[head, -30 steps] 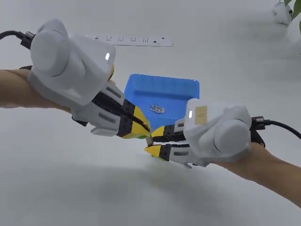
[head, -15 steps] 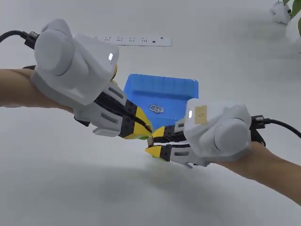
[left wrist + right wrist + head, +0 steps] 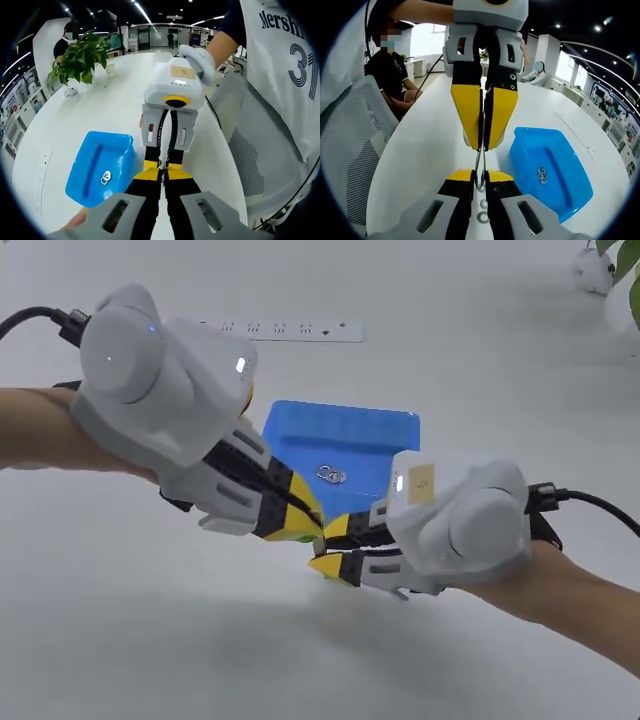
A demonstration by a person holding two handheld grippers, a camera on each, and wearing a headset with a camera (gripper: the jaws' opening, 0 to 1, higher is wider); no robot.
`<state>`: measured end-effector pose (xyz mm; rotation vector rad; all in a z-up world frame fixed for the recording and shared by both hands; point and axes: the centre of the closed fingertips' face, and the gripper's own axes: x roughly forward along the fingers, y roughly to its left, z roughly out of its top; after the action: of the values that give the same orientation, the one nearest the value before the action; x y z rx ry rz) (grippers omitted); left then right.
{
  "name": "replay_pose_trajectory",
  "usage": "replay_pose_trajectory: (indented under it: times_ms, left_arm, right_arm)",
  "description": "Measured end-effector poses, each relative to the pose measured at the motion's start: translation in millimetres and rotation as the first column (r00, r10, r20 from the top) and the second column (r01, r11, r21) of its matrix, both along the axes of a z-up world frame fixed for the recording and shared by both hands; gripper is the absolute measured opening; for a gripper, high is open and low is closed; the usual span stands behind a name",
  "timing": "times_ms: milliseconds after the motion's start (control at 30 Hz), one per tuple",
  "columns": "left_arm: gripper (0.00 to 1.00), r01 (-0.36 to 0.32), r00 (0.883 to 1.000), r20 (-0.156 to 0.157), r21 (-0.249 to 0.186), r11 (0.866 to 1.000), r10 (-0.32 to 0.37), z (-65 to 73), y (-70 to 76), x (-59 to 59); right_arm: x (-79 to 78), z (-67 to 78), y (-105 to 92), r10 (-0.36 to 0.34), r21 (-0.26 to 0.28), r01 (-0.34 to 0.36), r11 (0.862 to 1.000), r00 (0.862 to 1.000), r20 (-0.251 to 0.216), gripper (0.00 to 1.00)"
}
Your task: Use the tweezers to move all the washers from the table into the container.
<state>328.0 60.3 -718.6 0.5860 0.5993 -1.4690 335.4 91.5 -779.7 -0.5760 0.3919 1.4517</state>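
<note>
Two steel washers [image 3: 332,475] lie in the blue container [image 3: 300,430] behind both grippers. My left gripper [image 3: 308,518] and right gripper [image 3: 325,545] meet tip to tip just in front of it. In the right gripper view the thin metal tweezers [image 3: 480,160] run from the left gripper's yellow jaws [image 3: 482,145] down into my right gripper [image 3: 480,177], and both sets of jaws are shut on them. Two loose washers [image 3: 483,204] lie on the white table under the right jaws. In the left gripper view my left gripper [image 3: 161,172] faces the right one, with the container [image 3: 90,155] to its left.
A white ruler strip [image 3: 285,331] lies on the table beyond the container. A potted plant [image 3: 82,62] stands at the far table edge. A mesh office chair [image 3: 355,150] and seated people are beside the table. Bare white tabletop [image 3: 150,620] spreads in front.
The left gripper has edged slightly toward the right one. Both stay tip to tip on the tweezers, and the washers in the container have not moved.
</note>
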Motion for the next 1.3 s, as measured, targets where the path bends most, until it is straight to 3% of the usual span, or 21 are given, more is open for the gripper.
replay_pose_trajectory:
  times_ms: [433,833,1067,1300]
  left_arm:
    - [0.06,0.002,1.000,0.024,-0.005,1.000,-0.002,23.3,3.9,-7.1]
    - [0.06,0.023,0.995,0.101,-0.003,1.000,-0.022,56.6,3.7,-7.8]
    - [0.06,0.039,0.989,0.143,0.001,0.999,-0.039,73.9,3.3,-1.8]
    - [0.06,0.046,0.985,0.164,0.000,0.999,-0.045,81.4,3.9,15.2]
  right_arm:
    - [-5.5,23.8,2.4,0.006,0.014,-0.006,1.000,1.000,0.030,0.10]
    - [0.3,58.8,3.8,0.002,0.025,-0.004,1.000,0.993,0.114,0.10]
    - [8.4,74.6,3.7,-0.017,0.043,0.011,0.999,0.989,0.144,0.10]
    - [25.6,84.8,4.7,-0.036,0.057,0.026,0.998,0.985,0.170,0.10]
